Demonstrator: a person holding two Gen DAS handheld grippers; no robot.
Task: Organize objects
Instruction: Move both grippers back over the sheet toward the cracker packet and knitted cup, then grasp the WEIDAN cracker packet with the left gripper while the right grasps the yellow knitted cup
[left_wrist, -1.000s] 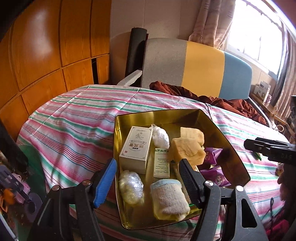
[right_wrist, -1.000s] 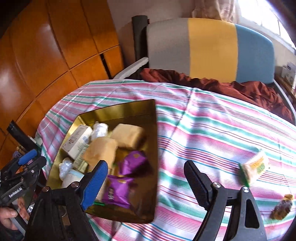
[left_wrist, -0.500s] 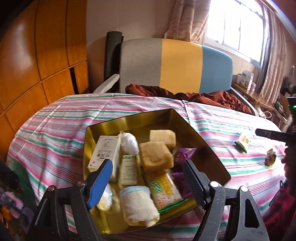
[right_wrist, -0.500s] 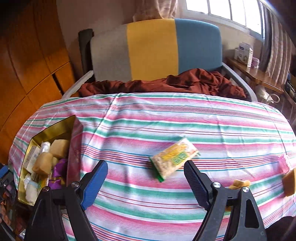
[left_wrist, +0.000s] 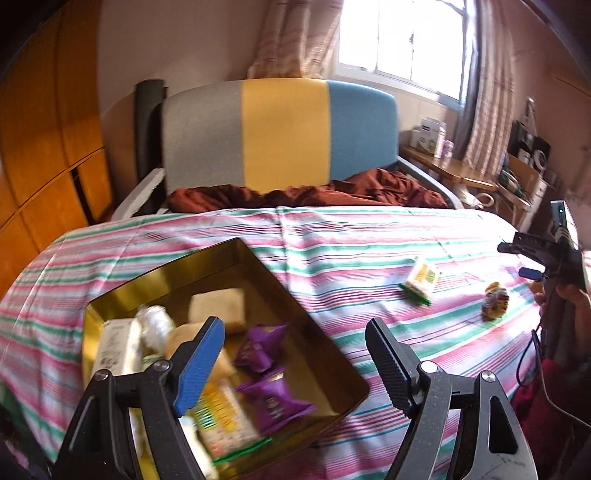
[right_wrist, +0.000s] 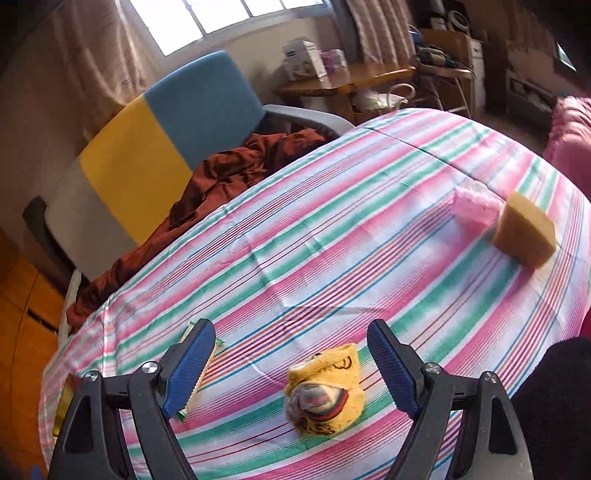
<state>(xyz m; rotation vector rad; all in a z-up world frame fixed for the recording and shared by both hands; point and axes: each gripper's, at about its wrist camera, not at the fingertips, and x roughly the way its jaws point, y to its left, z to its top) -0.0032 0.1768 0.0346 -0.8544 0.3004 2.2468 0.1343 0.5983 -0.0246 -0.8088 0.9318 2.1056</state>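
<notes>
Left gripper (left_wrist: 295, 354): jaws spread wide, holding nothing, hanging over the near right corner of the gold tin.
Right gripper (right_wrist: 291, 354): jaws spread wide, holding nothing, poised above the yellow rolled sock, which lies between them but untouched.
Gold tin (left_wrist: 325, 317): sits on the near left part of the desk, filled but blurred; two purple snack packets (left_wrist: 269, 376) lie toward its right side, a green-and-yellow cracker packet (left_wrist: 221, 421) at its near edge, tan sponges (left_wrist: 218, 306) at the far side, a white carton (left_wrist: 118, 347) on the left.
Yellow rolled sock (right_wrist: 325, 391): lies on the striped cloth, right of the tin and well apart from it, also seen at the right in the left wrist view.
Loose cracker packet (left_wrist: 421, 280): lies on the cloth just left of the sock, partly hidden behind the right gripper's left jaw.
Tan sponge (right_wrist: 524, 232): stands at the far right of the desk, touching a pink wrapped item (right_wrist: 472, 210).
Desk (left_wrist: 332, 236): covered in pink, green and white striped cloth.
Chair (left_wrist: 280, 133): grey, yellow and blue back, beyond the desk, with brown cloth (left_wrist: 314, 192) bunched on the seat.
</notes>
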